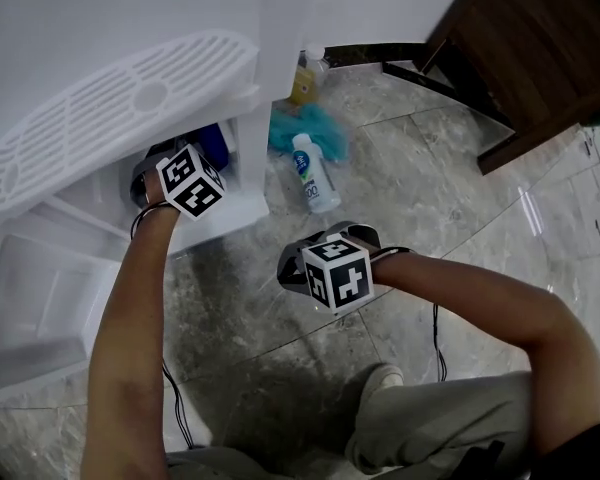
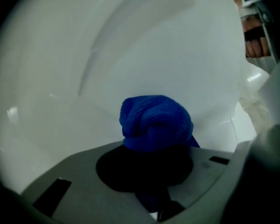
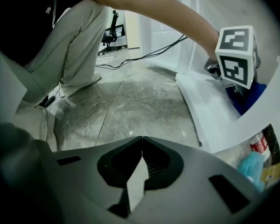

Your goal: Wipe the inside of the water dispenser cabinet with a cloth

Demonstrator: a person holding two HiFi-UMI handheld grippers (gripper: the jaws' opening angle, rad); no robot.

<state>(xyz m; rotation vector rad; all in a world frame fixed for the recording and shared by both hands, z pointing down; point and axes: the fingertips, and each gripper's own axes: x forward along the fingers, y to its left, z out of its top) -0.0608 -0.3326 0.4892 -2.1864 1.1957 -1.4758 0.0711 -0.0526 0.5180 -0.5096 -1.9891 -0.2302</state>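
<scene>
Blue cloth, one, gripped by left tongs inside cabinet; right tongs closed, empty.

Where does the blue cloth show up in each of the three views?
Head view: blue cloth upper left of centre, inside the white cabinet.
Left gripper view: centre, gripped by the left gripper.
Right gripper view: right edge, just below the marker cube.
Shared landmark: the white cabinet, seen in all three.
</scene>
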